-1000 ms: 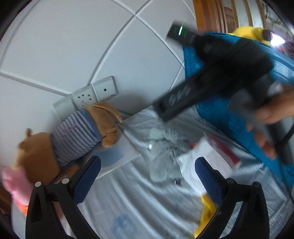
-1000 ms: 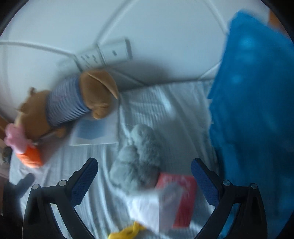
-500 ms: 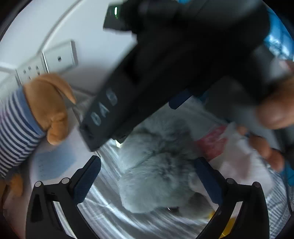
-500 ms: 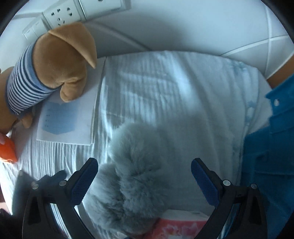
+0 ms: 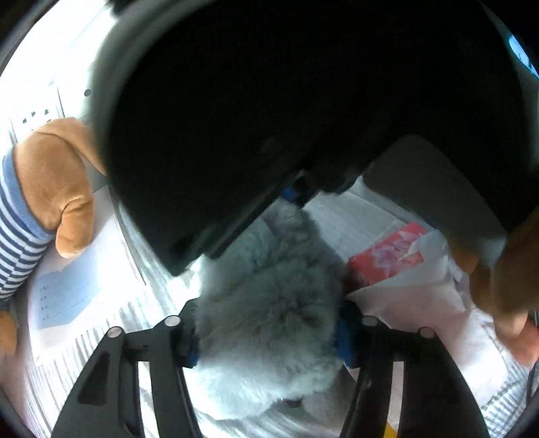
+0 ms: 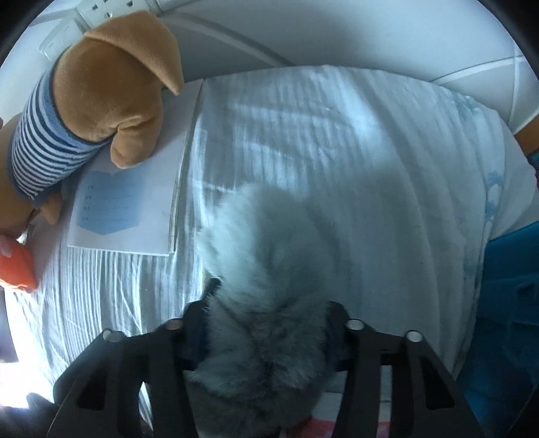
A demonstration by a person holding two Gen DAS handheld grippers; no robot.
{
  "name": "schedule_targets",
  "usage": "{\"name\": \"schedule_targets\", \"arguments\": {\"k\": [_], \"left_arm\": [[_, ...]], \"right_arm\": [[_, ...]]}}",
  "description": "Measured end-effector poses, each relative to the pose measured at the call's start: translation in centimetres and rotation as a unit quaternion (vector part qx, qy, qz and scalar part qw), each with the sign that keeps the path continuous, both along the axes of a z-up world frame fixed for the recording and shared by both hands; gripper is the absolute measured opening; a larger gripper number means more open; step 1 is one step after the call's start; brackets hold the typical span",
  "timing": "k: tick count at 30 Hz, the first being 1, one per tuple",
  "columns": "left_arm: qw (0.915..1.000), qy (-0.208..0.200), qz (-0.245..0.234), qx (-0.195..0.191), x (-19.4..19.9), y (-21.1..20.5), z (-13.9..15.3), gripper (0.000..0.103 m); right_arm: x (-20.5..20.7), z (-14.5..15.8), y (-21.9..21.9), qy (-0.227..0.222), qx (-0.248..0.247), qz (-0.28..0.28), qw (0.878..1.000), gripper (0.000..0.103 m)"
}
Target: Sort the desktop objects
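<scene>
A fluffy grey plush toy (image 5: 269, 303) lies on the white striped cloth (image 5: 101, 343). My left gripper (image 5: 269, 337) is shut on its body, the fur bulging between the fingers. My right gripper (image 6: 269, 337) is shut on the same grey plush (image 6: 266, 269) at another part. The black body of the right gripper fills the top of the left wrist view, just above the plush. A brown plush dog in a blue striped shirt (image 6: 101, 101) lies at the left against the wall.
A white paper with a blue panel (image 6: 124, 209) lies under the dog's paw. A red packet (image 5: 387, 256) and white plastic wrap (image 5: 421, 303) lie right of the plush. An orange toy (image 6: 17, 266) sits far left. Blue fabric (image 6: 505, 303) is at the right. Wall sockets (image 6: 101, 6) are behind.
Both grippers moved down onto the grey plush and closed on it; they were open half a second ago. The right gripper now blocks most of the left wrist view.
</scene>
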State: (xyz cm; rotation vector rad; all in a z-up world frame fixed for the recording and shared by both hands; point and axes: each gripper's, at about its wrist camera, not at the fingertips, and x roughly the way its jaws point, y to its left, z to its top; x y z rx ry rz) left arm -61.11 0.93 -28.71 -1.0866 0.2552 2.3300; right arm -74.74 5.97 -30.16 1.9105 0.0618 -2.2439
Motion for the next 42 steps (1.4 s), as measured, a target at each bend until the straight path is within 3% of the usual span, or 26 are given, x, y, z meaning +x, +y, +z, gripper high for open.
{"name": "schedule_targets", "arguments": {"k": [8,11,15,18,24,26,27,28,30,31,34,40,42], "left_arm": [[0.9998,0.004,0.012,0.015,2.2,-1.0,1.2,0.049],[0.9996,0.003,0.018,0.022,3.0,-2.0,2.2,0.042],[0.9991,0.010,0.034,0.024,4.7,-3.5,3.4,0.020],[0.9991,-0.001,0.041,0.015,5.5,-3.9,3.0,0.019],[0.9985,-0.008,0.033,0.043,6.0,-2.8,2.6,0.020],[0.9974,-0.014,0.040,0.058,5.9,-2.4,2.4,0.027],[0.9975,-0.013,0.041,0.057,5.9,-2.1,2.3,0.040],[0.9981,-0.014,0.040,0.045,5.9,-1.4,2.0,0.059],[0.9989,-0.016,0.038,0.023,5.9,-0.1,1.5,0.078],[0.9995,-0.009,0.028,0.013,6.2,0.5,1.3,0.082],[0.9983,0.021,0.040,-0.035,6.2,1.9,0.5,0.082],[0.9965,-0.041,0.068,-0.026,4.1,2.7,-2.3,0.080],[0.9970,-0.035,0.068,-0.011,4.3,2.6,-2.1,0.056]], "right_arm": [[2.3,1.7,0.6,0.020,-0.045,-0.005,0.999,0.028],[3.6,3.0,0.2,0.034,-0.053,0.003,0.998,0.027],[5.5,4.8,-0.4,0.054,-0.064,0.012,0.996,0.027],[6.7,5.5,-1.3,0.059,-0.069,0.020,0.996,0.026],[6.9,5.1,-1.6,0.050,-0.066,0.001,0.997,0.026],[6.3,4.6,-1.2,0.034,-0.054,-0.005,0.998,0.032],[6.0,4.4,-1.0,0.030,-0.052,-0.006,0.998,0.035],[5.6,4.2,-0.8,0.025,-0.052,-0.010,0.998,0.040],[4.6,3.0,-0.5,-0.003,-0.066,-0.017,0.998,0.054],[4.3,2.6,-0.5,-0.006,-0.065,-0.016,0.998,0.059],[3.6,1.5,-0.5,-0.008,-0.062,-0.016,0.998,0.059],[1.6,-0.6,-0.6,-0.040,-0.081,-0.014,0.996,0.058],[1.3,-1.0,-0.7,-0.046,-0.092,-0.008,0.995,0.051]]}}
